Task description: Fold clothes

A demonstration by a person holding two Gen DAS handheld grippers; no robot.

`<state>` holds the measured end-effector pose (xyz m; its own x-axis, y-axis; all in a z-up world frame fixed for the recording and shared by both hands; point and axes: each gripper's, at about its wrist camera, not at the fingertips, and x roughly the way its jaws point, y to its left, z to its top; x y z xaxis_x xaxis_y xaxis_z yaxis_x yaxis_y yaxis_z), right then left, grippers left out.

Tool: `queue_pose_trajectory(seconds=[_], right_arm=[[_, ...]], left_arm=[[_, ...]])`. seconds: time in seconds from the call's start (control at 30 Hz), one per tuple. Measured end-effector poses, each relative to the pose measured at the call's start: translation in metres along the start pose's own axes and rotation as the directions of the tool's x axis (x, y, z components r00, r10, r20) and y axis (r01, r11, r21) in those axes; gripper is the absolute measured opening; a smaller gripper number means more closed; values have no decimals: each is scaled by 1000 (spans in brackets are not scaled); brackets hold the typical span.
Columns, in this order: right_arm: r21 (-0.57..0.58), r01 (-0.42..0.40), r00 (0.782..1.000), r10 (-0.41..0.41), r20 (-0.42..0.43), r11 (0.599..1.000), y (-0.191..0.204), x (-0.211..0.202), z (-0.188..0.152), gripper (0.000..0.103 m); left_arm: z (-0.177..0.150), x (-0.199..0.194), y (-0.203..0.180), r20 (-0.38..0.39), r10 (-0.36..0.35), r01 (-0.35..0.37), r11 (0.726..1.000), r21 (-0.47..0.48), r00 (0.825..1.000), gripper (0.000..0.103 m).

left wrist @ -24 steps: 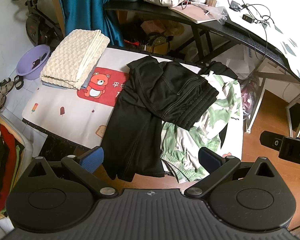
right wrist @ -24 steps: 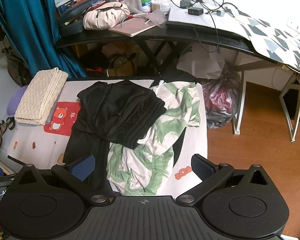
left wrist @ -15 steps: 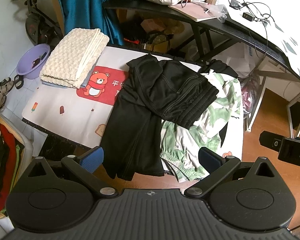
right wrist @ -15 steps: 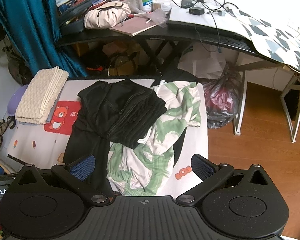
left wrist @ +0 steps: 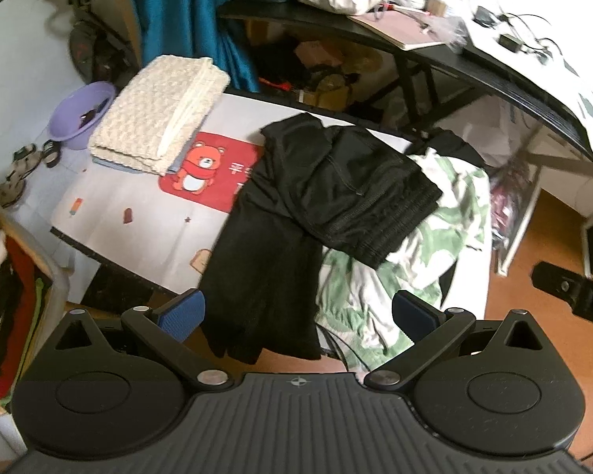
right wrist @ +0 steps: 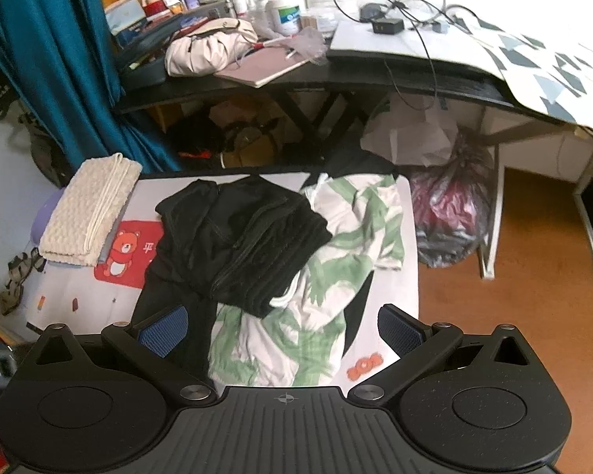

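Note:
A black garment (left wrist: pixel 328 197) (right wrist: pixel 241 237) lies crumpled on the small table, one part hanging over the near edge (left wrist: pixel 265 300). Under it and to its right lies a white and green leaf-print garment (left wrist: pixel 427 237) (right wrist: pixel 328 288). A folded cream towel (left wrist: pixel 158 114) (right wrist: pixel 91 213) sits at the table's far left. My left gripper (left wrist: pixel 298 314) is open and empty, above the near edge over the black garment's hanging part. My right gripper (right wrist: pixel 282 330) is open and empty, above the near edge over the leaf-print garment.
The table has a white cover with a red bear print (left wrist: pixel 205 166) (right wrist: pixel 126 252). A cluttered black desk (right wrist: pixel 336 75) stands behind, with bags (right wrist: pixel 446 213) beneath it. A purple basin (left wrist: pixel 79 114) and a clothes bin (left wrist: pixel 8 284) are at the left. Wooden floor (right wrist: pixel 525 296) lies at the right.
Both grippers have shifted a little; the left view has swung slightly and is blurred. The clothes have not moved and both grippers stay open.

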<state>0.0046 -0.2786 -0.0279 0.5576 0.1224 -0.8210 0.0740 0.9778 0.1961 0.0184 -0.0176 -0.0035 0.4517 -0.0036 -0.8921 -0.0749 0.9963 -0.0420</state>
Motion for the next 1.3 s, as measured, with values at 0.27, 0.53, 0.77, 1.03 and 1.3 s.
queue_pose_trajectory(seconds=[0.27,0.53,0.77,1.03,1.3], right_arm=[[-60,5,999,-2,45,998,-19,18,7,102],[-75,32,999,-29,32,997,-23,36,19,102],[-33,64,998,-63,22,997,-18,55,18,102],[95,103,994,-101,-32,990,2,114,10,102],[31,186,977,-181,-111,982,43,216,5,102]], left_arm=[[4,11,-12,16,27,-27,999,-36,999,103],[9,25,-17,51,122,-123,992,26,991,103],[22,60,0,5,161,-161,986,48,987,103],[45,112,42,-42,1,3,996,90,999,103],[30,222,89,-198,-69,100,984,150,978,103]])
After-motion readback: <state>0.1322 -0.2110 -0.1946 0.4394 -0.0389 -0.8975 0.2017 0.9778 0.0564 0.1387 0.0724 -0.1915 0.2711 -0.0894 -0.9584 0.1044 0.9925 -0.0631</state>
